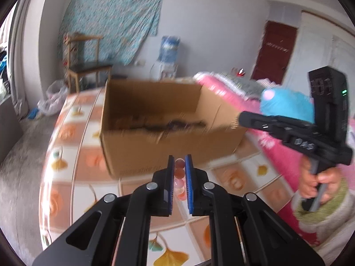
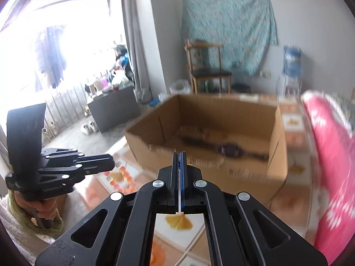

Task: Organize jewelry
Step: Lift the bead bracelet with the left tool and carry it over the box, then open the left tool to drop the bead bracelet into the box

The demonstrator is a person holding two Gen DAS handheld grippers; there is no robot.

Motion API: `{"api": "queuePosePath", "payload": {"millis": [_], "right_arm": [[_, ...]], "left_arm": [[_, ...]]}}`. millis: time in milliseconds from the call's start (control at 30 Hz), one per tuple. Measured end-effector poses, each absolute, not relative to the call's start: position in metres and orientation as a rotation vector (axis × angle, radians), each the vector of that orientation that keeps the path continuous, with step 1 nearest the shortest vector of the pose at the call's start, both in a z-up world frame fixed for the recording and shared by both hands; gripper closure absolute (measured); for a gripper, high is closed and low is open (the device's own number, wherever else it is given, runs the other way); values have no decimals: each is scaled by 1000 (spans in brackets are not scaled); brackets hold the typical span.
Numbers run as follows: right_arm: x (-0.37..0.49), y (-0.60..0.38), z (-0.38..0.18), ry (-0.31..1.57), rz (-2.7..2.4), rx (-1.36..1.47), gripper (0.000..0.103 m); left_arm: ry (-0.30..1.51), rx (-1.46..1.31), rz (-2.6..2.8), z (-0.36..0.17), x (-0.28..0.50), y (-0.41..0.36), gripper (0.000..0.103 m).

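Pinched near the tips of the left gripper (image 1: 179, 161), between its blue pads: a bracelet (image 1: 179, 173) of orange and pink beads, clamped on only a few of them, with the rest of the loop dangling clear above the flowered tablecloth (image 1: 73, 159). Likely to slip out with any loosening, given round, smooth beads and a narrow bite; likely to swing and snag on the front wall of the cardboard box (image 1: 166, 137) if carried across too low or too fast. Could also tangle with the dark strands (image 2: 228, 149) already lying on the box floor if dropped on top of them. Right gripper (image 2: 179, 155) pressed fully together; impossible to tell whether pinching anything thin, so possibly at risk of losing something small unnoticed. Both tools held raised off the table by the pistol grips, tilted gently downward, fingers aimed at the open box; right hand (image 1: 315, 179) wrapped around its handle beside the pink blanket (image 1: 221, 88), left hand (image 2: 42, 206) low at the table's near edge, sleeve cuff bunched at the wrist.
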State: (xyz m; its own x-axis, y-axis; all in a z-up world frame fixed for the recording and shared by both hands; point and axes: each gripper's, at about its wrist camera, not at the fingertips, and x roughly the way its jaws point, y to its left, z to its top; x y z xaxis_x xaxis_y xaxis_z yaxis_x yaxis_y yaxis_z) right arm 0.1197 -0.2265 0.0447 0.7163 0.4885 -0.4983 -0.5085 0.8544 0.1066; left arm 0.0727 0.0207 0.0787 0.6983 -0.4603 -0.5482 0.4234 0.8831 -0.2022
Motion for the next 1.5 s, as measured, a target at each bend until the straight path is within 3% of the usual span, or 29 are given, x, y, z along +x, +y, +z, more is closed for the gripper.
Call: {"api": "queuePosePath", "payload": {"millis": [200,367,733,1033,1333,1500], "right_arm": [[132,-230,78,404,577,-63,103],[147,-239,83,356,565,-59,103],[184,-261,60,409,566,5,103],[204,-268,44,487,557,28,103],[213,-256,45,568,571,33,103],[236,-234,33,750,650,61,103]], "left_arm": [[495,-17,-542,143,81,19,94],[480,19,-539,158,118,14,94],[968,-69,-615,65,239,1,94],[1117,51,-552,34,261,-7,93],[1047,24,-562,45,258,6,87],[909,-5,-530,67,238,23,80]]}}
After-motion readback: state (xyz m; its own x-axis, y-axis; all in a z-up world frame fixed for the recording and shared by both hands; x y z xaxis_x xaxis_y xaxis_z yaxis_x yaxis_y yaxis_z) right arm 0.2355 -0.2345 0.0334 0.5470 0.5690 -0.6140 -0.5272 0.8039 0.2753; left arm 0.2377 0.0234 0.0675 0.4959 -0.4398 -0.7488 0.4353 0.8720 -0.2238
